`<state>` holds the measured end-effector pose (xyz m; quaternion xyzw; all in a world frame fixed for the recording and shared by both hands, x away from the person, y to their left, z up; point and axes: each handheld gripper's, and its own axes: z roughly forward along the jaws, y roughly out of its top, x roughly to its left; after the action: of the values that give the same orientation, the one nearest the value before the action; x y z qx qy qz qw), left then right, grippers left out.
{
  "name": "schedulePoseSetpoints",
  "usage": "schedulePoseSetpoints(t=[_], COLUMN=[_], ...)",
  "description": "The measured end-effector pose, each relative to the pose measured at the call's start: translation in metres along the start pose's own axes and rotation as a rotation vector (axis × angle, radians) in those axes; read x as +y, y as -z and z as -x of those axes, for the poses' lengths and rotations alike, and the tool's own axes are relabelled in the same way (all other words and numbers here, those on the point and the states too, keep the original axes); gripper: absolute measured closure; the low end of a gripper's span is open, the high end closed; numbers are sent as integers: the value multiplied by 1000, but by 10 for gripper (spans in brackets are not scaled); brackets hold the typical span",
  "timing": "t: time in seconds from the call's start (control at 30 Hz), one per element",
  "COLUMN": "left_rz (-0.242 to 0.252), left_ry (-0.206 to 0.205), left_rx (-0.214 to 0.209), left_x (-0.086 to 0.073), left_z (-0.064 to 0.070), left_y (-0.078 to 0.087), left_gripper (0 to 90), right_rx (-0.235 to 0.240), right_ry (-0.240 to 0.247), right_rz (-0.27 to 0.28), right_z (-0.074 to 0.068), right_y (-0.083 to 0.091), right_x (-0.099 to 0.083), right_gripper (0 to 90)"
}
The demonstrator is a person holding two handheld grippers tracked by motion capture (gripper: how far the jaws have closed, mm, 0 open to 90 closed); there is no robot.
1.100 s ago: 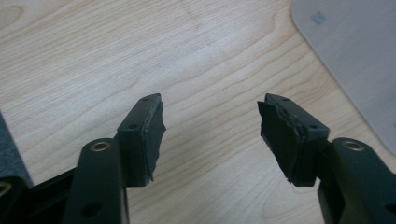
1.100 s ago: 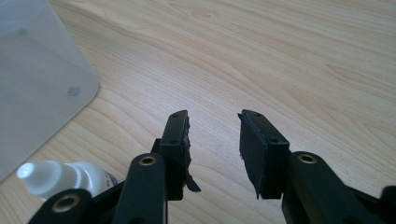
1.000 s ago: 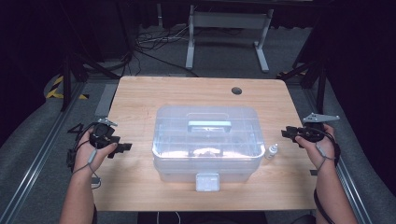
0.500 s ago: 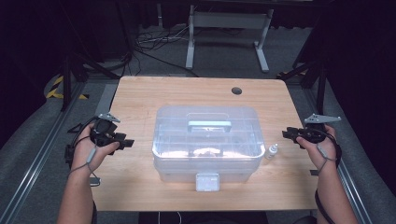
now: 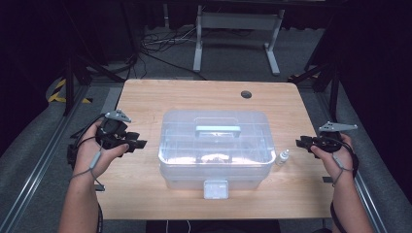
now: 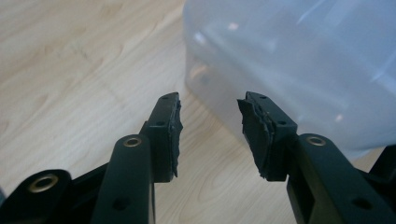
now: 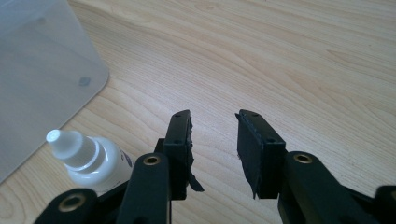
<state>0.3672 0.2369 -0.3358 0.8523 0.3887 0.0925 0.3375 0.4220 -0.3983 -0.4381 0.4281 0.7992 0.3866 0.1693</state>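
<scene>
1. Table (image 5: pixel 155 97): wooden; clear box (image 5: pixel 216 145) sits near centre, lid on, pale handle (image 5: pixel 218 129) on top, latch (image 5: pixel 215 189) on the near side.
2. Bottle (image 5: pixel 282 158): small, white, upright, just beside the box's right end, apart from both grippers. In right gripper view the bottle (image 7: pixel 91 158) stands left of the jaws, box wall (image 7: pixel 42 79) behind it.
3. Left gripper (image 5: pixel 138 144): held left of box, near it, not touching. Left gripper view (image 6: pixel 208 135): jaws apart w/ a moderate gap, nothing between; box wall (image 6: pixel 303 65) right ahead.
4. Right gripper (image 5: pixel 300 142): held right of bottle, near, no contact. Right gripper view (image 7: pixel 214 151): jaws apart, moderate gap, empty; bare wood under them.
</scene>
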Motion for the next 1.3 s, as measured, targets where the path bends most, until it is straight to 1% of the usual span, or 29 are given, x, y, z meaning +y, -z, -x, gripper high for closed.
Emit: schedulePoseSetpoints(t=[0.03, 0.13, 0.2, 0.27, 0.3, 0.37, 0.4, 0.43, 0.5, 0.57, 0.6, 0.7, 0.8, 0.83, 0.9, 0.93, 0.97, 1.0, 1.07, 1.1, 1.2, 1.27, 1.3], left_rz=[0, 35, 39, 33, 33, 31, 35, 35, 35, 41, 38, 39, 38, 42, 49, 51, 51, 50, 36, 36, 40, 38, 38], left_ry=[0, 6, -1, -12, -12, -26, -33, -33, -44, -53, -66, -85, -113, -129, -146, -156, -156, -164, -196, -204, -246, -256, -256], left_rx=[0, -14, -22, -37, -37, -48, -60, -60, -62, -74, -82, -85, -121, -131, -156, -173, -173, -184, -197, -205, -239, -243, -243], left_x=[0, 10, 15, 20, 20, 24, 29, 29, 35, 40, 44, 53, 61, 64, 68, 71, 71, 74, 79, 81, 86, 89, 89], left_z=[0, 2, 3, 5, 5, 8, 10, 10, 13, 17, 19, 26, 34, 37, 42, 46, 46, 49, 56, 60, 69, 74, 74], left_y=[0, 4, 7, 9, 9, 9, 8, 8, 8, 7, 7, 6, 4, 3, 0, -2, -2, -4, -7, -8, -11, -14, -14], left_gripper=[577, 603, 605, 607, 607, 600, 585, 577, 578, 576, 573, 565, 564, 563, 555, 554, 553, 553, 547, 540, 530, 520, 516], right_rx=[0, 0, -2, -3, -3, 1, 1, 1, 6, 8, 10, 16, 16, 15, 16, 18, 18, 16, 16, 15, 15, 16, 16], right_ry=[0, -13, -12, -11, -11, -14, -13, -13, -12, -7, -5, -8, -8, -9, -15, -18, -18, -16, -16, -18, -19, -16, -16], right_rz=[0, -4, -7, -5, -5, -10, -12, -12, -20, -20, -20, -23, -25, -24, -21, -19, -19, -16, -16, -16, -18, -17, -17], right_z=[0, 0, 0, 0, 1, 1, 1, 1, 1, 0, 0, -1, 0, 0, -1, -1, -1, -1, 0, 0, 0, 0, -1], right_y=[0, 0, 0, 1, 0, -1, -2, -2, -4, -4, -4, -5, -5, -4, -4, -3, -3, -3, -2, -2, -2, -2, -2], right_x=[0, -1, -2, -3, -3, -3, -4, -4, -3, -2, -2, -2, -2, -2, -2, -2, -2, -2, -2, -3, -3, -3, -3], right_gripper=[658, 656, 653, 653, 652, 648, 647, 647, 646, 645, 645, 643, 641, 642, 635, 635, 635, 635, 635, 635, 635, 635, 634])
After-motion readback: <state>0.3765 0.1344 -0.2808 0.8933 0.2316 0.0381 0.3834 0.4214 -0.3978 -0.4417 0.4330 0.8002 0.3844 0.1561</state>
